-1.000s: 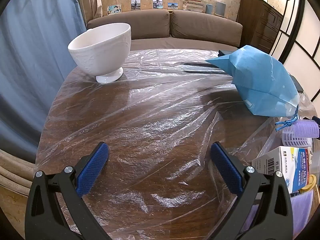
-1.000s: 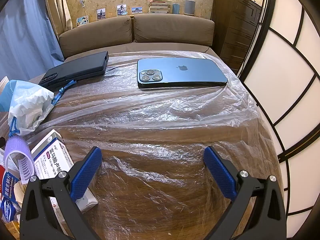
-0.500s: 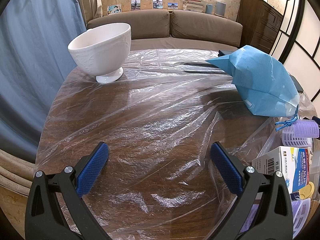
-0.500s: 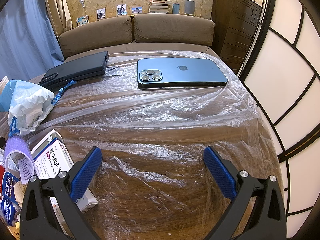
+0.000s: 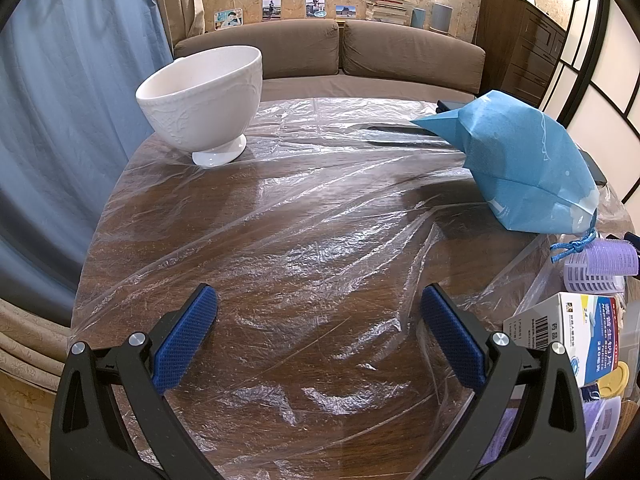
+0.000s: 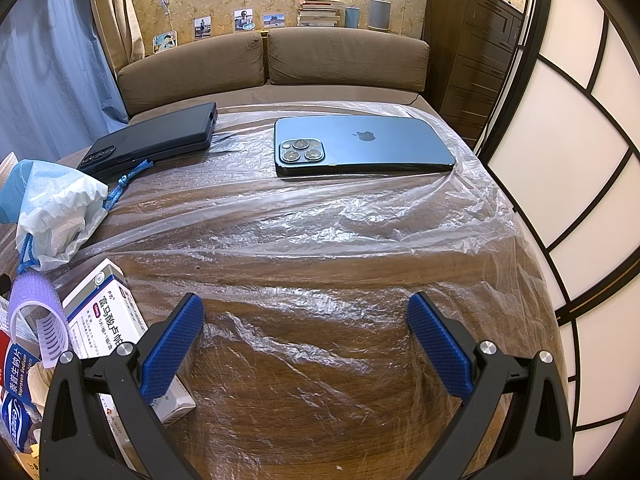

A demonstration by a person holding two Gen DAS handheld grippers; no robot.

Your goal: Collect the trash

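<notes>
I see both the left gripper (image 5: 318, 322) and right gripper (image 6: 304, 330) spread wide, empty, above the plastic-covered tabletop (image 6: 320, 248)

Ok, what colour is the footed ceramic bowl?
White footed ceramic bowl, faint embossed pattern; clearest in the left wrist view.

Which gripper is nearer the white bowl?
Left. The left gripper faces the white bowl, which stands ahead to its left across the table. The right gripper has no bowl in its view.

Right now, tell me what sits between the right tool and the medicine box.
Nothing visible. The right tool is open, and the medicine box lies just beside its left finger, on the plastic sheet.
</notes>
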